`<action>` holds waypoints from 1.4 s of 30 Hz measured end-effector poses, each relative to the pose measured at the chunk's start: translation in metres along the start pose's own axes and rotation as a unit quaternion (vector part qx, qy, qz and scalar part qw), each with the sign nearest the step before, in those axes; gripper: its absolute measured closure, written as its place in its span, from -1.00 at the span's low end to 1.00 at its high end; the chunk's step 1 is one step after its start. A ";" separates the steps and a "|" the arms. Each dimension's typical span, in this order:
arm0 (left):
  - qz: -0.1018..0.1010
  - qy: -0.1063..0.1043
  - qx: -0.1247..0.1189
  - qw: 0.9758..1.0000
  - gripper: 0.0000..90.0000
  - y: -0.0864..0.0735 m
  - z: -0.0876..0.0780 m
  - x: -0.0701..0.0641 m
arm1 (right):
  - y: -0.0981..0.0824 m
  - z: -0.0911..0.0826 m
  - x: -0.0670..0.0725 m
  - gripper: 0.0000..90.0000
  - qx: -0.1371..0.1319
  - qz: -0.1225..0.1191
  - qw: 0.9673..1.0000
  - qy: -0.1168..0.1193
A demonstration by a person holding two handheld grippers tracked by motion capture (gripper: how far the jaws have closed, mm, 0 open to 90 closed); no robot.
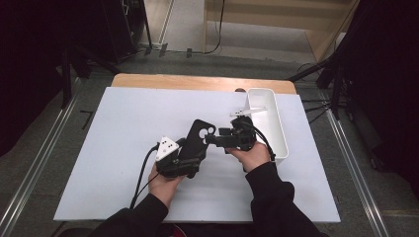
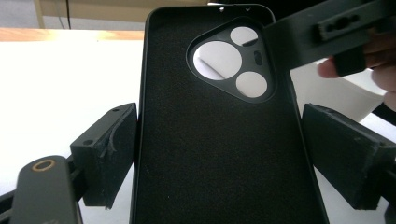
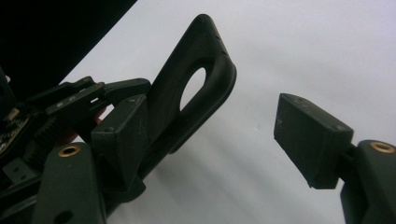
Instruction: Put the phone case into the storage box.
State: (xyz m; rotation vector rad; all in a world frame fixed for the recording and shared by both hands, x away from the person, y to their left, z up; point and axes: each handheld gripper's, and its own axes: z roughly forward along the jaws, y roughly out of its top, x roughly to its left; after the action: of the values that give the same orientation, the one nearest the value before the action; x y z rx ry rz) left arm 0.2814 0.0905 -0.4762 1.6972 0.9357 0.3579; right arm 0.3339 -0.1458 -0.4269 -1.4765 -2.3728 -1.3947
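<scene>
A black phone case with a camera cutout near its top is held up above the white table. My left gripper is shut on its lower part; in the left gripper view both pads press the sides of the case, whose soft inner face is toward the camera. My right gripper stands open at the case's top corner. In the right gripper view, the case lies against the left jaw, and the right jaw is well apart. The right gripper's finger reaches the cutout's edge.
A long white bin stands at the table's right side, just behind the right hand. The white table cover spreads wide to the left. Dark stands and cables surround the table on the floor.
</scene>
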 end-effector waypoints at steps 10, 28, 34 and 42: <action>-0.005 -0.001 0.002 1.000 -0.72 -0.002 0.001 -0.001 | 0.005 0.010 -0.002 -0.22 0.009 0.030 0.999 0.018; 0.008 -0.004 0.000 1.000 -0.72 -0.007 0.002 -0.003 | 0.010 0.017 -0.004 0.50 0.041 0.109 0.992 0.057; 0.008 -0.010 -0.002 1.000 -0.72 -0.009 0.003 -0.003 | 0.012 0.016 0.003 0.62 0.049 0.114 0.990 0.069; 0.010 -0.017 -0.002 1.000 -0.72 -0.009 0.003 -0.002 | 0.013 0.013 0.005 0.64 0.049 0.115 0.989 0.076</action>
State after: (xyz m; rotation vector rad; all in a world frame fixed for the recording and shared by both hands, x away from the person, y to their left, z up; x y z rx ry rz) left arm 0.2785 0.0877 -0.4845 1.7044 0.8924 0.3430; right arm 0.3460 -0.1310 -0.4241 -1.5031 -2.0734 -1.2687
